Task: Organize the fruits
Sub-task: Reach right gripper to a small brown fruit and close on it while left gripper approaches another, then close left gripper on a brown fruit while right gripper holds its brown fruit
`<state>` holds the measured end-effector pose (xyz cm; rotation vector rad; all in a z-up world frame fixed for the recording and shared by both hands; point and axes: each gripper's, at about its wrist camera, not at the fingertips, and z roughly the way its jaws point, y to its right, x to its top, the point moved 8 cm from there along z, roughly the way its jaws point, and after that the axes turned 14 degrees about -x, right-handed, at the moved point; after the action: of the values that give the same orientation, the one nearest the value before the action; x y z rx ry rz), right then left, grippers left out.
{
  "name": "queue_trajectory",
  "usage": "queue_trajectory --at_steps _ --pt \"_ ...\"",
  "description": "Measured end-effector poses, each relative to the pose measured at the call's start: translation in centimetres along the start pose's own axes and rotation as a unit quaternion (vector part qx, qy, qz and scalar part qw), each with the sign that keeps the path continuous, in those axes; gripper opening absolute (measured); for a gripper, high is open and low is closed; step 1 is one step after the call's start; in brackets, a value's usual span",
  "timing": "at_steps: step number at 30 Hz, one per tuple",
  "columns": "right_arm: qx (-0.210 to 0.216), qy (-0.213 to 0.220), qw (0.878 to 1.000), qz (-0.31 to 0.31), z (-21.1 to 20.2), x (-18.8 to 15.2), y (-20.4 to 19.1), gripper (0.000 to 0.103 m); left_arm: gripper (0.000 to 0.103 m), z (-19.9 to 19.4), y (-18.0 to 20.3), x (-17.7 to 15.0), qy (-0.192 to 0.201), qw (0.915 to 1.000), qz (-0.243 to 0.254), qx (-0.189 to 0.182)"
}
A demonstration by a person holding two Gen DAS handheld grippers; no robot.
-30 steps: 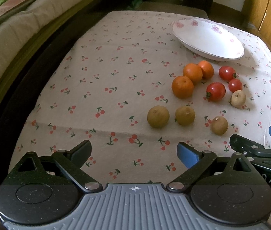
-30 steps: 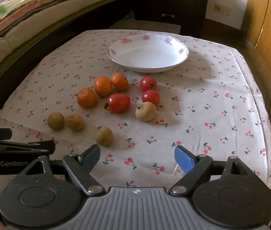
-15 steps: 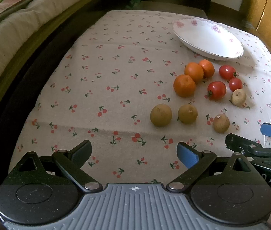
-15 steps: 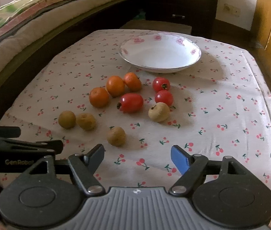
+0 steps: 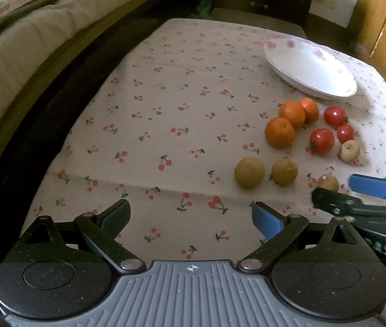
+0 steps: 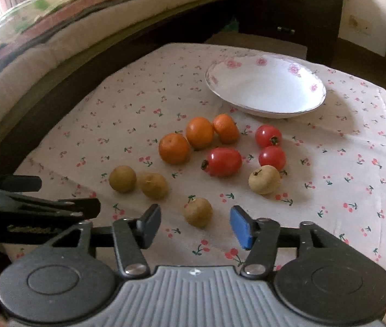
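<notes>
Both tongs are spread and hold nothing: my right gripper [image 6: 194, 224] hangs low with the nearest brown fruit [image 6: 198, 212] between its fingers, untouched; my left gripper [image 5: 190, 215] hangs over bare tablecloth [image 5: 165, 114]. Largest downward: the white bowl [image 6: 264, 110] is unfilled; three oranges [image 6: 199, 132], three tomatoes [image 6: 221, 161] and four brown fruits lie loose before it. Risk, in my judgement: closing off-centre could squirt this round fruit away, since nothing stops it rolling.

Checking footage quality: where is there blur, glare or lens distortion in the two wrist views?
Left wrist: bedding at top left smeared, tablecloth edges bowed by fisheye. Right wrist: bedding blurred and glaring, plate brightly lit, tomatoes showing highlights.
</notes>
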<state>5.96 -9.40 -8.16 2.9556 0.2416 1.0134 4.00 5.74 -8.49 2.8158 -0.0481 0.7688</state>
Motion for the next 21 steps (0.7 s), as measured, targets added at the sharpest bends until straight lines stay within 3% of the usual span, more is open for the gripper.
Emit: queue_trajectory --at_steps 8,10,16,21 --pt "0.008 -0.022 1.0 -0.013 1.3 -0.1 -0.4 0.039 0.097 0.1 0.6 0.4 0.011 0.9997 0.02 -0.001" --pt "0.0 -0.024 0.999 -0.022 1.4 0.0 -0.3 0.027 0.09 0.2 0.7 0.6 0.016 0.9992 0.035 0.008" --pt "0.006 -0.033 0.999 -0.04 1.1 -0.2 -0.1 0.027 0.071 1.2 0.7 0.8 0.0 0.9992 0.041 0.001" --pt "0.013 -0.033 0.999 -0.029 0.6 -0.1 0.5 0.027 0.07 1.5 1.9 1.5 0.007 0.9982 0.059 -0.008"
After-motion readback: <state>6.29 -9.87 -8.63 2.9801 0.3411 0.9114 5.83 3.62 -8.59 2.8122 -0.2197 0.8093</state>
